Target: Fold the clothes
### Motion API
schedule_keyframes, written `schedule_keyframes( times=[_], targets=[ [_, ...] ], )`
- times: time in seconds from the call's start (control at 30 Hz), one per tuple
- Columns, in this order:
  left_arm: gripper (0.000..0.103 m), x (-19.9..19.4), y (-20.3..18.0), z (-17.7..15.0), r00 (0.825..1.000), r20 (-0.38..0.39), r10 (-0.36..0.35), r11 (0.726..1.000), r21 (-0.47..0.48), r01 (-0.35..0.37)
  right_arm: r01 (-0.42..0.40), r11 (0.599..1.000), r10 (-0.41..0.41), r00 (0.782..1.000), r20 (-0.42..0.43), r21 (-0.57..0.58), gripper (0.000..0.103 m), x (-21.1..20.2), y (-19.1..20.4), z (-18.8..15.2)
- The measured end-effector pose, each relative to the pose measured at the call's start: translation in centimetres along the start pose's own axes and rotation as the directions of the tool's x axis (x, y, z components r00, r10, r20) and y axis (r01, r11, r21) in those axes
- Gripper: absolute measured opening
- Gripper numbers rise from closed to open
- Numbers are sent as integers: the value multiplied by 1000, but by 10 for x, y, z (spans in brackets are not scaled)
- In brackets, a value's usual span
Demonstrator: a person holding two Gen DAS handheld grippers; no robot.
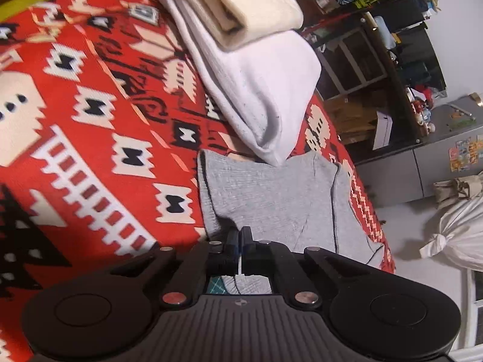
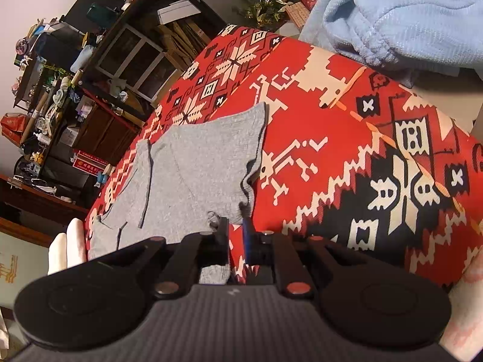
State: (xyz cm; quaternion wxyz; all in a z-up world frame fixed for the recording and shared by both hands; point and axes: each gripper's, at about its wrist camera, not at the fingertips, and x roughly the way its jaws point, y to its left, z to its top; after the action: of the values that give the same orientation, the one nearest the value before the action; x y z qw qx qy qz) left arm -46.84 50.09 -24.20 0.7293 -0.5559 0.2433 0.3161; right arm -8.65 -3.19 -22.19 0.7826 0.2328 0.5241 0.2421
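Red patterned cloth (image 1: 90, 157) covers the surface where the folding happens, with cluttered dark shelves (image 2: 99, 69) behind it. At its near edge the left claw (image 1: 239, 238) is clenched, its jaws pressed nearly together on the near hem of the grey garment (image 1: 271, 199), which lies mostly flat just this side of a stack of folded white clothes (image 1: 250, 69). The right claw (image 2: 235, 229) stands slightly parted at the garment's near corner (image 2: 229, 211); from here I cannot tell whether it pinches the fabric or only touches it. A light-blue fleece (image 2: 401, 15) sits well apart at the far side. To do this fold well, I judge both claws should have a firm bite on matching corners of the same hem, lift together just enough to clear the cloth, and carry the edge straight toward the far hem so the sides line up. Uneven height or one loose grip would likely skew the fold or drag the garment off the edge.
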Motion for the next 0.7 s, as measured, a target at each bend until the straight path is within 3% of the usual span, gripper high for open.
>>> schedule_keyframes(
  times=[0.3,0.43,0.57,0.63,0.7],
  targets=[
    [2,-4,0,0,997,2,79,991,106,-79,0,1000,0,1000,-18,-7,16,6,2,-4],
    [4,-3,-11,-1,993,10,120,977,179,-120,24,995,-26,1000,-10,-95,19,4,13,-7],
    [21,-5,-23,-9,985,42,168,942,287,-173,93,961,-92,996,15,-262,28,4,32,-16],
    [33,-9,-30,-17,979,69,189,914,351,-201,119,930,-117,993,27,-349,29,3,42,-23],
    [36,-13,-38,-25,973,99,209,878,419,-231,138,889,-135,990,38,-437,37,4,54,-31]
  ],
)
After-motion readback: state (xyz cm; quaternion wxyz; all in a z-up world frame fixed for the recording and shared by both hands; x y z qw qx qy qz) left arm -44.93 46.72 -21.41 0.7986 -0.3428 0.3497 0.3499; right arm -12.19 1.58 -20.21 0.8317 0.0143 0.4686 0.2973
